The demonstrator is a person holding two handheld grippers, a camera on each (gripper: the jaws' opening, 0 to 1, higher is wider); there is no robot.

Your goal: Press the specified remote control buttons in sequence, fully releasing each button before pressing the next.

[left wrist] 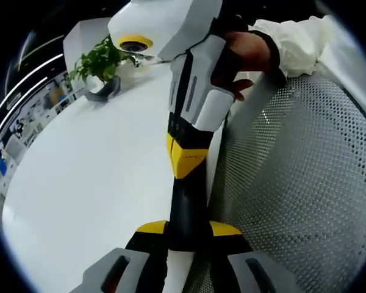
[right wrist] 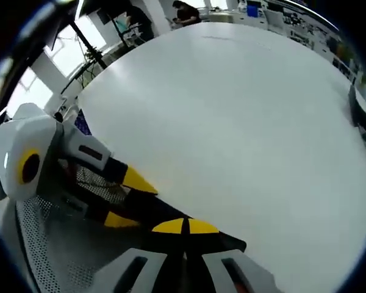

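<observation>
1. The left gripper (left wrist: 189, 229) has its fingers closed across the near end of the dark remote control (left wrist: 186, 204), gripping it.
2. The remote's long axis runs straight away from them to the right gripper (left wrist: 184, 155). Its fingers are drawn together with the tips at the remote's far end; I cannot tell whether they pinch it.
3. I judge the right gripper best placed to press.
4. The counter (left wrist: 91, 177) lies beside the remote.
</observation>
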